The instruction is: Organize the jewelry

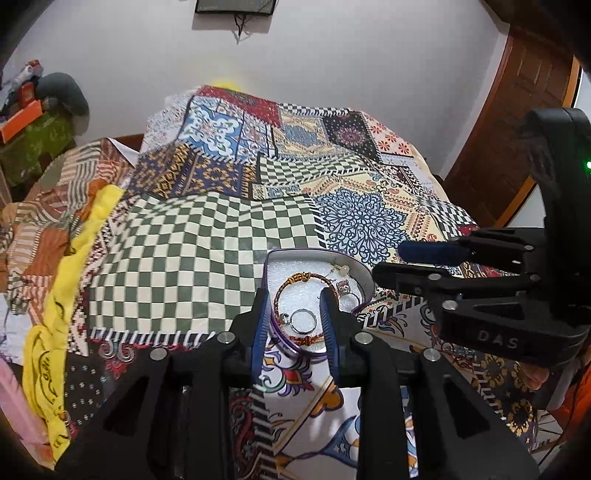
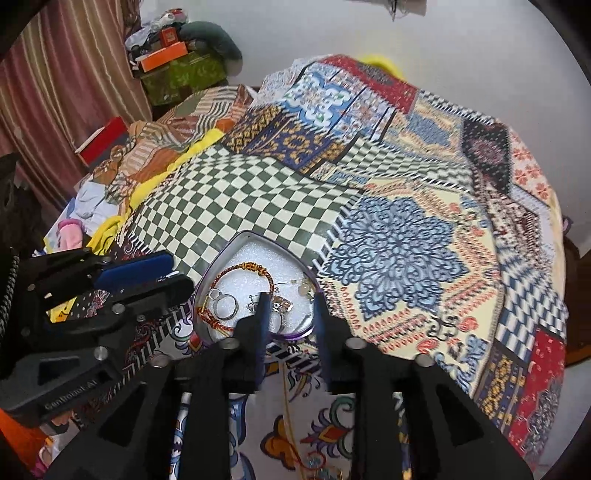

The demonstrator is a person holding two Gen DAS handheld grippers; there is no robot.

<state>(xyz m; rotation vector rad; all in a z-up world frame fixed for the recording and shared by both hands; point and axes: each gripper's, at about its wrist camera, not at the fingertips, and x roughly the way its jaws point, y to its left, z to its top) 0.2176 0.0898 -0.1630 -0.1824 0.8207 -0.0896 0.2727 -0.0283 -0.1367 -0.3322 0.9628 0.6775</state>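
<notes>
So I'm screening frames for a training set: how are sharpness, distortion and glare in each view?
Left wrist view: mostly sharp, heart-shaped tin and silver ring crisp; fisheye bends the bedspread checks, corners go black. Right wrist view: softer, the bedspread's far right is smeared, though the red-gold bangle reads clearly; same barrel bend. No harsh glare in either; lighting is flat.

Bed covered by patchwork bedspread (image 1: 229, 221): green-white checks, blue mandala, red and navy panels. Plain white wall (image 1: 332, 55) behind. Dark frame (image 1: 235, 5) hangs at wall top, wires dangling below. Wooden door (image 1: 517, 122) at right. Striped curtain (image 2: 55, 74) at left. Orange box (image 2: 164, 55) on green box (image 2: 184, 75). Yellow cloth (image 1: 74, 266) along bed's left edge.
</notes>
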